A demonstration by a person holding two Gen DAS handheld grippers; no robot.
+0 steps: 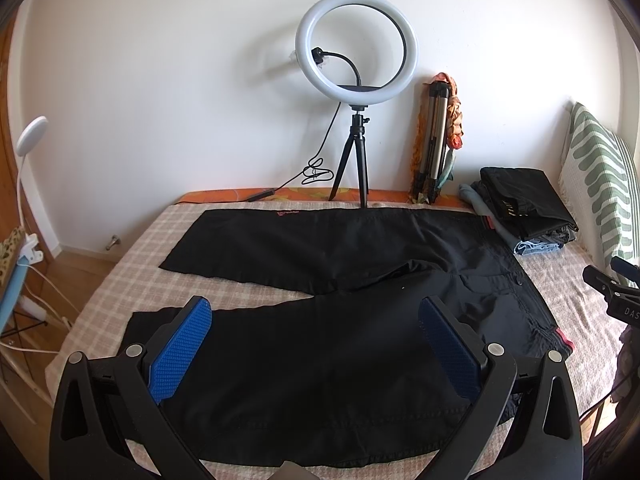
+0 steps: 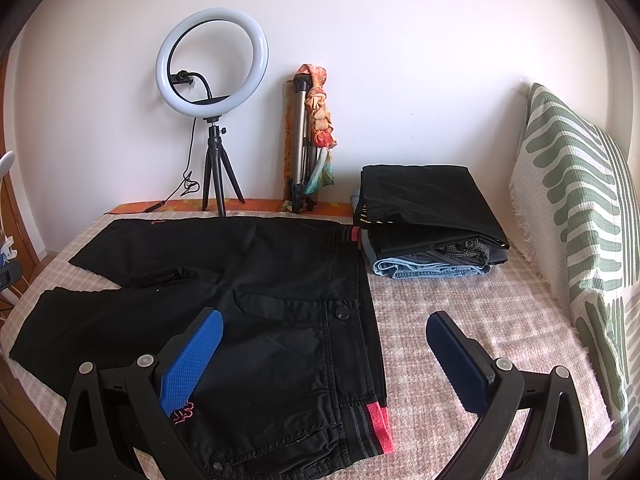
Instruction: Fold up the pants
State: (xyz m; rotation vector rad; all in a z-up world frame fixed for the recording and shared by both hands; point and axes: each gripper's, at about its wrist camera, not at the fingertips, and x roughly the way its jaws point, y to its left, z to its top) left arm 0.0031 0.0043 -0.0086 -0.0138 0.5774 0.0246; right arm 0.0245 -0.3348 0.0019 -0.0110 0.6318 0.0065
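Observation:
Black pants (image 1: 328, 344) lie spread flat on the checked bedcover (image 1: 120, 292), legs pointing left and splayed apart, waistband to the right. In the right wrist view the pants (image 2: 256, 280) show a black button and a waistband with a red patch (image 2: 380, 426). My left gripper (image 1: 316, 320) hovers open above the near leg, blue pads wide apart with nothing between them. My right gripper (image 2: 326, 334) is open too, straddling the waistband edge from above; its left pad is over the hip, its right pad over bare bedcover.
A stack of folded clothes (image 2: 428, 220) sits at the back right beside a green-patterned pillow (image 2: 572, 216). A ring light on a tripod (image 1: 356, 52) and a folded tripod (image 1: 436, 140) stand at the wall. A clamp (image 1: 616, 292) shows at the right edge.

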